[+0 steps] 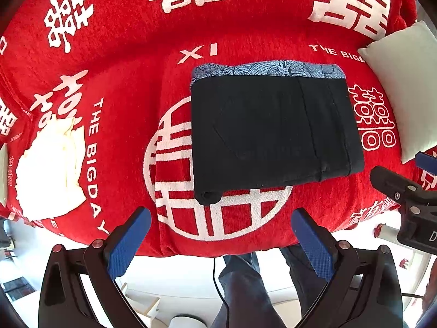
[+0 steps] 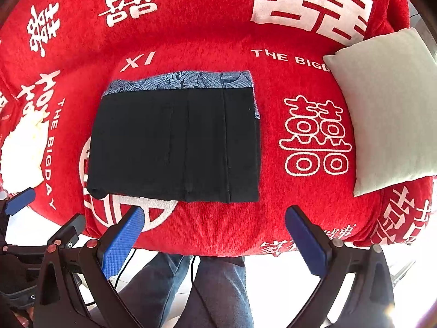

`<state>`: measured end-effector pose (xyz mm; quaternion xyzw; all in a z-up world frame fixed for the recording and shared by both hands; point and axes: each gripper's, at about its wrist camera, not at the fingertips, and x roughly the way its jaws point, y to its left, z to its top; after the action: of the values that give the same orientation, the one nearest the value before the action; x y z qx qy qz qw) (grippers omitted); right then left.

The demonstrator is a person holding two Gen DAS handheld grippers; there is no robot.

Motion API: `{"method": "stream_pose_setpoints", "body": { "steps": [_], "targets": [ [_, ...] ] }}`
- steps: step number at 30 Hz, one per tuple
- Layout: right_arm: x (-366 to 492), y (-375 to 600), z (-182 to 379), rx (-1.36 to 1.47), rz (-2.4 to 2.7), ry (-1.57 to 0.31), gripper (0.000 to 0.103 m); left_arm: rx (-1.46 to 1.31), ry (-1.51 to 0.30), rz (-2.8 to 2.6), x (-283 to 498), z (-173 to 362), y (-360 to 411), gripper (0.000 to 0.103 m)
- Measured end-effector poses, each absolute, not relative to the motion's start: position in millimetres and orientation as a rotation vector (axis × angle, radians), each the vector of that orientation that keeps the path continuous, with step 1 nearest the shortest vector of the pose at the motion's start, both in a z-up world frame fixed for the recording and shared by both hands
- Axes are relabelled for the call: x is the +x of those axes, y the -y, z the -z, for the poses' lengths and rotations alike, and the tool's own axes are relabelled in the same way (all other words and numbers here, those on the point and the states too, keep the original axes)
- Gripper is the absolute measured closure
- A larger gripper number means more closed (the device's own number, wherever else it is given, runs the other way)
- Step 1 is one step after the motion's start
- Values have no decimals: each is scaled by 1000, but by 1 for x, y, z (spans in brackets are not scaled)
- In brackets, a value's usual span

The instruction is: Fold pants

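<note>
- The red blanket (image 1: 123, 87) with big white letters covers the whole sofa seat. It looks like it is there to give the clothes a soft, flat place to lie.
- The black pants (image 1: 273, 128) lie in the middle of the seat, a bit closer to the front edge. They are folded into a neat flat block, so the folding looks done or almost done.
- A blue patterned cloth (image 1: 267, 68) peeks out along the far side of the pants. They seem to be stacked on top of it, as a pile.
- A pale cushion (image 2: 390, 109) leans at the right end of the seat, out of the way.
- A crumpled white cloth (image 1: 52, 169) sits near the left end, well apart from the pants.
- The left gripper (image 1: 218, 235) hangs over the front edge with its jaws spread wide and nothing in them.
- The right gripper (image 2: 214, 232) is the same, wide apart and holding nothing.
- The right view shows the whole cushion. The left view shows more of the white cloth, and the pants' rolled front-left corner more clearly.
</note>
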<state>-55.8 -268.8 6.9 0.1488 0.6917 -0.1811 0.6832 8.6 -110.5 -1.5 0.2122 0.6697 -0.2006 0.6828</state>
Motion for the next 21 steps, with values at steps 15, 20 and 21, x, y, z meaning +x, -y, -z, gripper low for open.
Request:
{"method": "stream_pose_setpoints", "body": {
  "steps": [15,20,21],
  "targets": [
    [-56,267,-9,331,405,-1548,0,447,-1496,438,8,0,111,0],
    [-59,267,-7,338,405,-1551,0,449,-1499,435,7,1,111,0],
    [-59,267,-7,338,405,-1552,0,450,-1499,437,8,1,111,0]
  ]
}}
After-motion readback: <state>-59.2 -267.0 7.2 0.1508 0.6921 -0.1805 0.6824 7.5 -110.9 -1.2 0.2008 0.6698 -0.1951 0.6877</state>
